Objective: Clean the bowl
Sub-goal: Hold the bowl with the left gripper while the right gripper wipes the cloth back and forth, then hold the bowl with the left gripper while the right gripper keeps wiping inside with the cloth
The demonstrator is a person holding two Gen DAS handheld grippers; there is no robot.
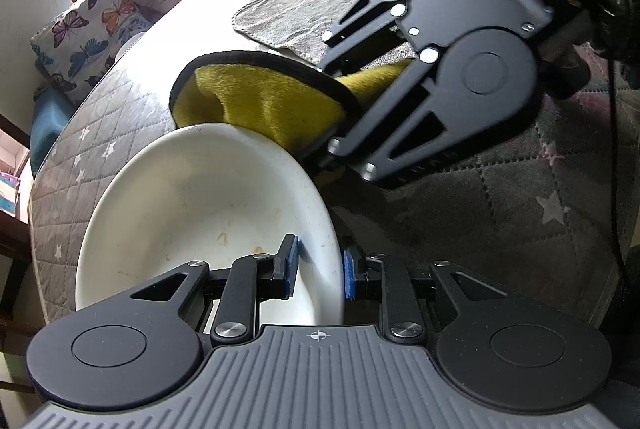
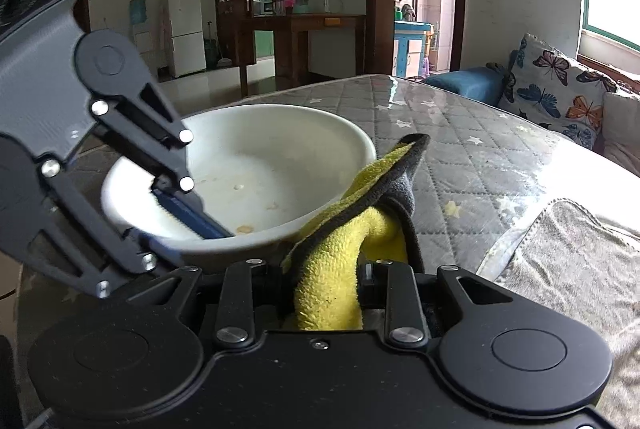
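Now my left claw (image 1: 318,263) pinches the near rim of the bowl (image 1: 208,205), one blue pad inside the wall and one outside, clenched on it. One bowl only, white, sitting on the quilted table (image 1: 120,101) toward its near edge, with a few brownish smears on the floor of it. I judge it glazed ceramic: stiff, fairly heavy for a rim pinch, slick where wet, and liable to chip if it slips or knocks the table. The rim is the sensible hold, since the wall is too wide to span; a pinch there should steady it against the push of wiping, though it may try to pivot about the pads.

To the right, my right claw (image 2: 328,281) grasps one yellow cloth (image 2: 340,269) with a dark binding, bunched between the fingers. It is soft and limp, so it will fold wherever I press it; the free flap lies against the bowl's outer rim, not yet inside.

Farther right, one grey towel (image 2: 568,253) lies flat at the table's far side, untouched. Wiping of the stains looks not yet begun.
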